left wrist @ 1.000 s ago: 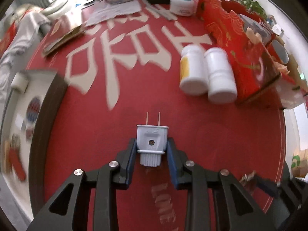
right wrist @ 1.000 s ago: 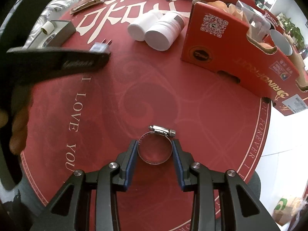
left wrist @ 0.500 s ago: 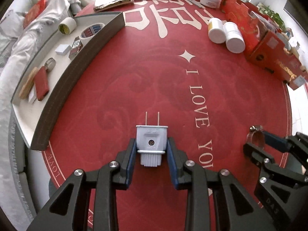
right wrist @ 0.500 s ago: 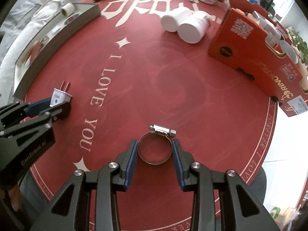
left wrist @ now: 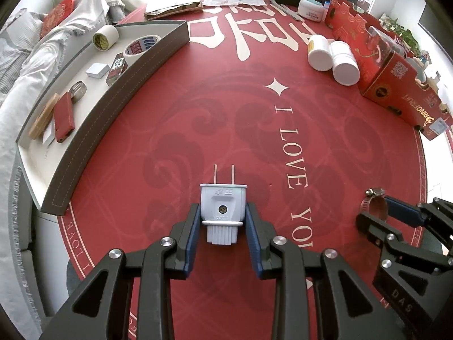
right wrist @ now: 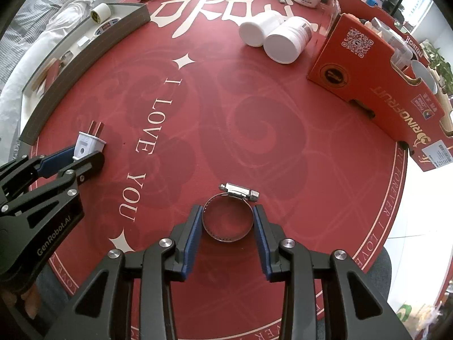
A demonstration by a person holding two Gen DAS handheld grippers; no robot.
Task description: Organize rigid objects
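The left gripper (left wrist: 223,221) is clamped on a white plug (left wrist: 223,212), light, stiff plastic best held by its flat sides, prongs forward; beside it the right gripper (right wrist: 228,221) pinches a springy, slippery metal hose clamp (right wrist: 228,218) across its band

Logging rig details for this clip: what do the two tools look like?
Both tools are matte black, with angular struts and triangular cut-outs, silver rivets at the pivots and blue pads inside the fingers. The left tool carries "GenRobot.AI" in pale lettering on its side; the right tool shows "DAS". No cables or sleeves visible.
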